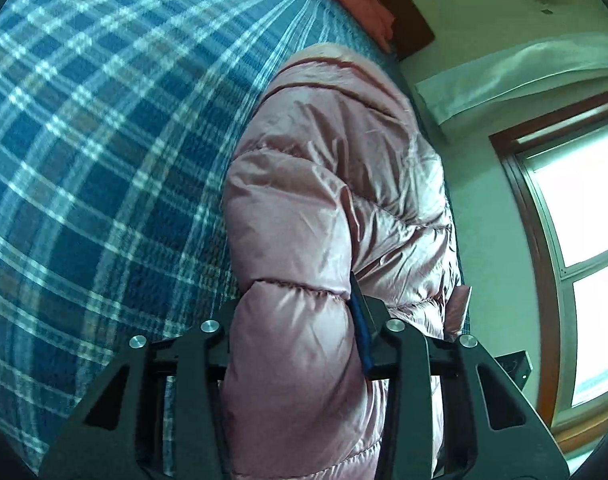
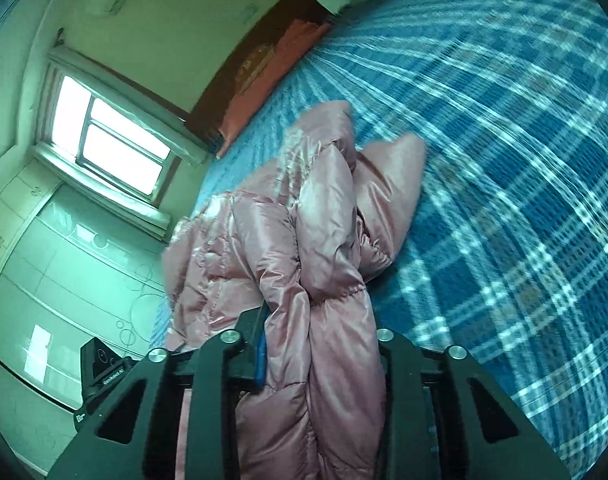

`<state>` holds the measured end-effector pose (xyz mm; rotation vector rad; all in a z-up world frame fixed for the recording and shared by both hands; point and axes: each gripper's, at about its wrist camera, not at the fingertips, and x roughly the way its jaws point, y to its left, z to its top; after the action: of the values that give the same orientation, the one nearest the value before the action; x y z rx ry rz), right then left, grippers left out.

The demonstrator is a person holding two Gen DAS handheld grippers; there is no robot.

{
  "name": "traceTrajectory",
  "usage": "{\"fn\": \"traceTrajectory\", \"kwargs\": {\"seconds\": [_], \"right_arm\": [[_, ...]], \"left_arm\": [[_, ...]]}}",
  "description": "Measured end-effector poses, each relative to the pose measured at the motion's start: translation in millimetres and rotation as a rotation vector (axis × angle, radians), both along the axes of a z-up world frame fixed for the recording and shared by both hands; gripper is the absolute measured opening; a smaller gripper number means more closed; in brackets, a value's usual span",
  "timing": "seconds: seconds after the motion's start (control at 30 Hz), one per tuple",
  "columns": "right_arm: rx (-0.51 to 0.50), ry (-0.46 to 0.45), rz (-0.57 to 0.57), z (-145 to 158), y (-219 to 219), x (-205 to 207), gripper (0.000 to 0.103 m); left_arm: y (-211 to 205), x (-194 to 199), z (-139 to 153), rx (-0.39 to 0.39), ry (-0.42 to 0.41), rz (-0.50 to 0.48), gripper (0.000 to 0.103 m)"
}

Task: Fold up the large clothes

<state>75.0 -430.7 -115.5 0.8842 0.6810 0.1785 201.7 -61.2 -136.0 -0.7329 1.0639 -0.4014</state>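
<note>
**Both grippers clamped on the jacket, mid-carry over the bed**

- Left gripper (image 1: 296, 320): jaws clenched on a thick puffy roll of the pink jacket (image 1: 328, 184). The blue pad on one finger presses into the fabric; the other finger is hidden behind the bulge.
- Right gripper (image 2: 320, 344): same story, jaws grasping a bunched wad of the jacket (image 2: 288, 240), blue pad against it.
- The jacket hangs between the two grips and trails away onto the plaid bedspread (image 1: 96, 152). In the right wrist view, one pointed flap lies off to the side, touching the bedspread (image 2: 524, 160). Bedspread streaks in both views suggest motion blur, so I'd guess the fold is being swung over.
- Far end: red pillow (image 2: 272, 80) at the wooden headboard (image 1: 408, 20), window (image 2: 112, 136) beyond. Well apart from the jacket, not a concern.

How to do it well, my read:
- Keep both grips level and evenly spaced so the folded edge lands straight.
- Shiny, slippery shell with puffy fill: don't ease the clamp until the fabric rests on the bed.
- Lay down, don't drop; trapped air will spring the fold open. Press flat after.
- Watch the stray flap; tuck it in, or it'll stick out of the finished fold.
</note>
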Motion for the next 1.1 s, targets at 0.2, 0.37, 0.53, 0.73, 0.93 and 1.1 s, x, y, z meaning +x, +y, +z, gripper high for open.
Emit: {"fn": "traceTrajectory", "kwargs": {"seconds": [0.2,0.37,0.53,0.73,0.93,1.1], "right_arm": [[0.051,-0.071,0.077,19.1,36.7,35.4,0.022],[0.095,-0.103,0.151,23.6,82.7,86.0,0.022],[0.124,-0.062,0.189,5.6,116.1,128.0,0.022],[0.123,0.007,0.202,-12.7,128.4,141.7,0.022],[0.005,0.024,0.23,9.2,127.3,158.7,0.044],[0.028,0.019,0.185,16.1,112.4,177.4,0.068]], "left_arm": [[35.2,7.2,32.6,0.019,-0.098,0.051,0.036],[82.4,27.3,45.8,0.045,-0.135,0.114,0.036],[121.2,53.9,35.8,0.069,-0.121,0.167,0.036],[139.0,67.2,3.1,0.057,-0.053,0.178,0.037],[155.3,70.4,7.9,0.027,-0.055,0.174,0.057],[165.7,91.5,10.1,0.008,-0.046,0.187,0.069]]}}
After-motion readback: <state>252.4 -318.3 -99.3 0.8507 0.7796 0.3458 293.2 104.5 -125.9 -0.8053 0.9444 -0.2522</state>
